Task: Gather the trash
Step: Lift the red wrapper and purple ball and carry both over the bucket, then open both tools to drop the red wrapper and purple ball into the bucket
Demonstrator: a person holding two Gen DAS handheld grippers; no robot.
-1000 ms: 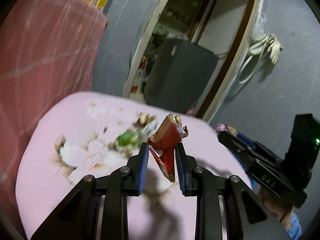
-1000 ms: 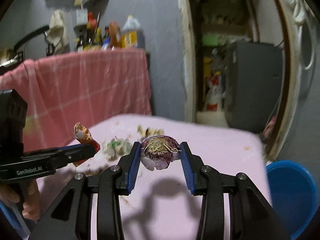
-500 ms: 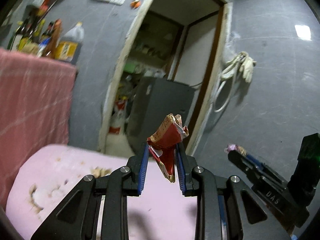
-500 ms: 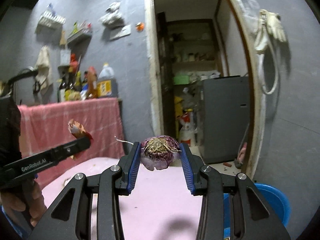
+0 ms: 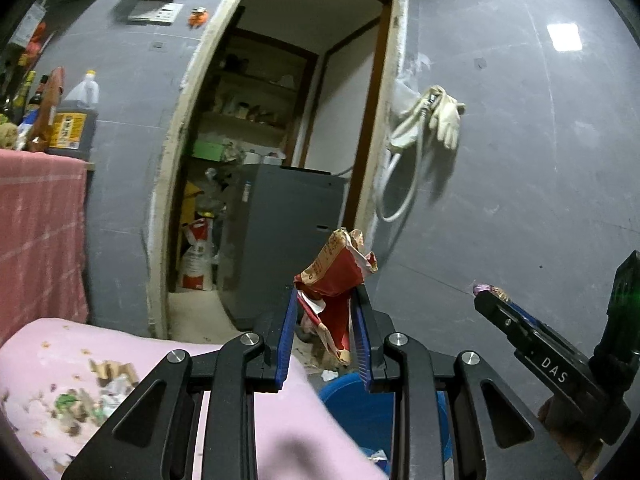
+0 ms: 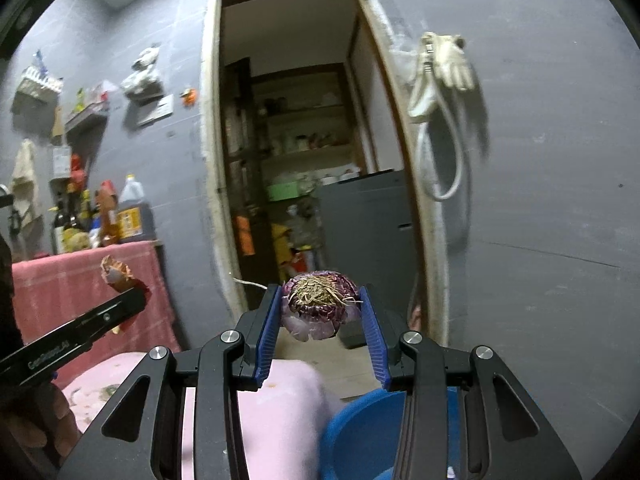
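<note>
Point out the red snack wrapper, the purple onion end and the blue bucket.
red snack wrapper (image 5: 334,280), left wrist view, on its crumpled red middle.
purple onion end (image 6: 318,304), right wrist view, on its rooty face.
blue bucket (image 6: 356,428), right wrist view, on its inner wall.

Room as you faced it: grey wall (image 6: 540,200); open doorway (image 6: 296,140) onto pantry shelves; grey cabinet (image 6: 368,220) inside; gloves (image 6: 452,64) hung beside the frame; pink-clothed counter (image 6: 60,280) carrying bottles (image 6: 132,212).
</note>
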